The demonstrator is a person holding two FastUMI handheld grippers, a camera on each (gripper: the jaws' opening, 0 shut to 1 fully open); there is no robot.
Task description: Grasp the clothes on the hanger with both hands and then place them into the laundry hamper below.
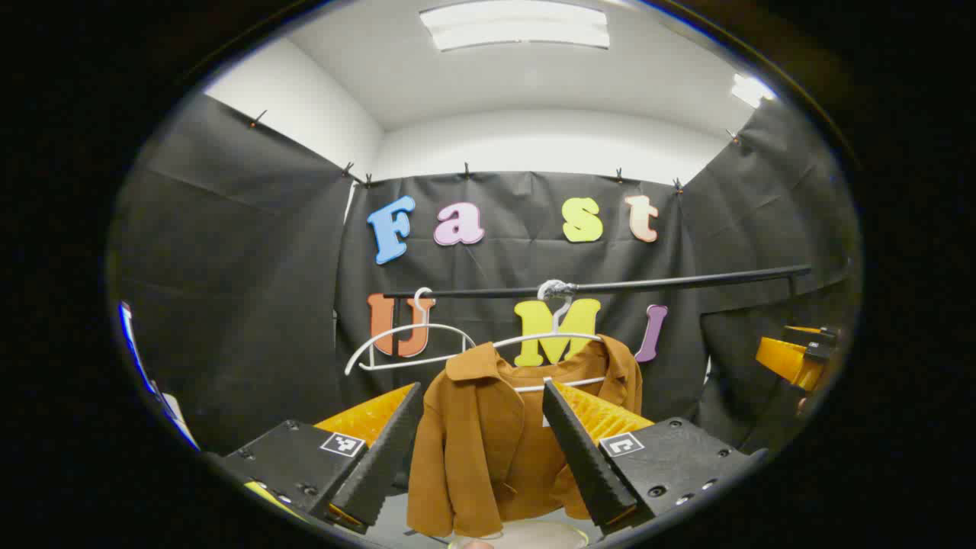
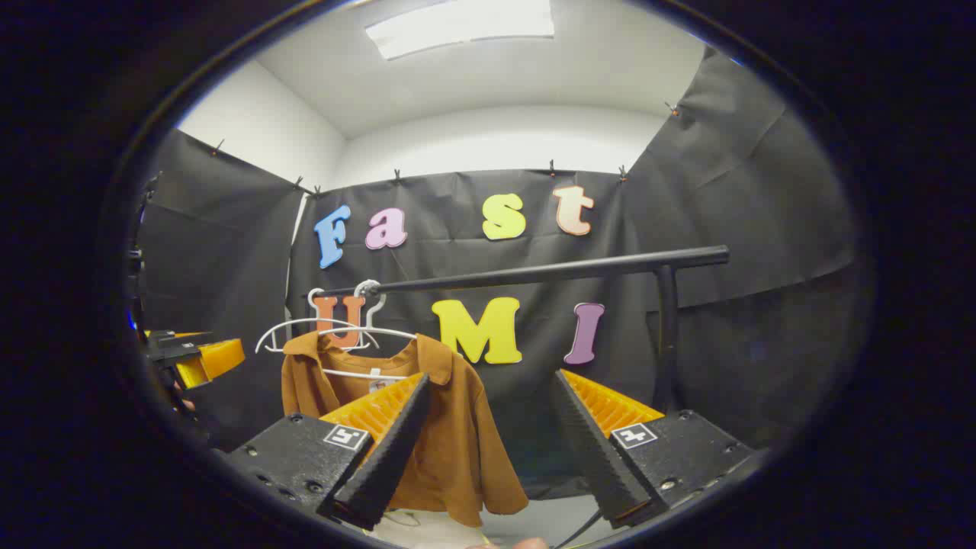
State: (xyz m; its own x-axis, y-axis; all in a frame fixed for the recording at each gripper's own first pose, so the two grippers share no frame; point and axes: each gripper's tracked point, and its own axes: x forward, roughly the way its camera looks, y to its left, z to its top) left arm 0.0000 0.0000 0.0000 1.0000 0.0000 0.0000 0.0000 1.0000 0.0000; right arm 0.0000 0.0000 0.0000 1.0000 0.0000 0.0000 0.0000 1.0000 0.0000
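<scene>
Nearest in the left gripper view are the two fingers of the left gripper [image 1: 484, 450], spread wide and holding nothing. Between them, farther off, hangs the brown jacket [image 1: 496, 435] on a white hanger [image 1: 560, 339], which hooks over a black rail [image 1: 648, 285]. A second hanger [image 1: 408, 343], bare, hangs to the left on the same rail. Below the jacket, at the bottom edge, a pale round rim [image 1: 534, 534] shows; it may be the hamper, but I cannot be sure.

Closest in the right gripper view is the right gripper [image 2: 488, 442], also released and not touching the cloth. Here the jacket [image 2: 457, 442] is to the left, partly behind the left finger.

I judge the jacket to be light, soft and limp, so it will sag and fold when lifted. Good places to grip seem to be the two shoulders, one for each gripper.
</scene>
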